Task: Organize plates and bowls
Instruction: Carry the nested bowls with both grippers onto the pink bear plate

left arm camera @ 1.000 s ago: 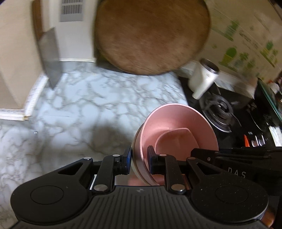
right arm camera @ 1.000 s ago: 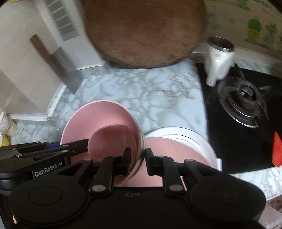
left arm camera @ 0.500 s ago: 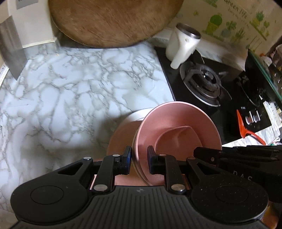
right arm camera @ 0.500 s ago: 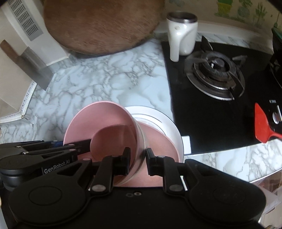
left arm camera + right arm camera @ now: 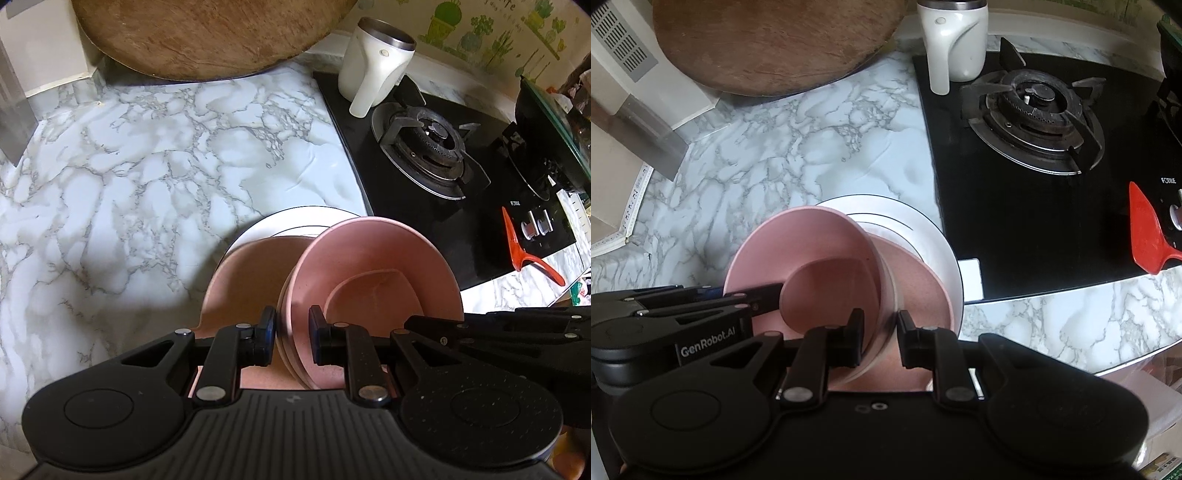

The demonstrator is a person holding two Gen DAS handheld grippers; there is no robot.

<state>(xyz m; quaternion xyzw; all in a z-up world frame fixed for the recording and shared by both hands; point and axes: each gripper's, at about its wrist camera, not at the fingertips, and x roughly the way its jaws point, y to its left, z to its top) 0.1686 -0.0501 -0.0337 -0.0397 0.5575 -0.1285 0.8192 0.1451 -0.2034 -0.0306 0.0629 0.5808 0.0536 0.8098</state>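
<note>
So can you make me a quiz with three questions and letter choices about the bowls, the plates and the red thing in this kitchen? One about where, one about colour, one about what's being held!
1. Where does the red spatula lie?
A. on the black stove's edge
B. inside a bowl
C. on the wooden board

2. What colour is the plate at the bottom of the stack?
A. blue
B. white
C. green

3. What are the left gripper and right gripper doing?
A. both hanging open over a bare counter
B. both clamped on the pink bowls
C. one holds the white mug

Answers: 1 A, its blade rests on the black stove by the knobs. 2 B, a white rim shows under the pink plate. 3 B, each gripper's fingers pinch opposite sides of the bowls' rim.
</note>
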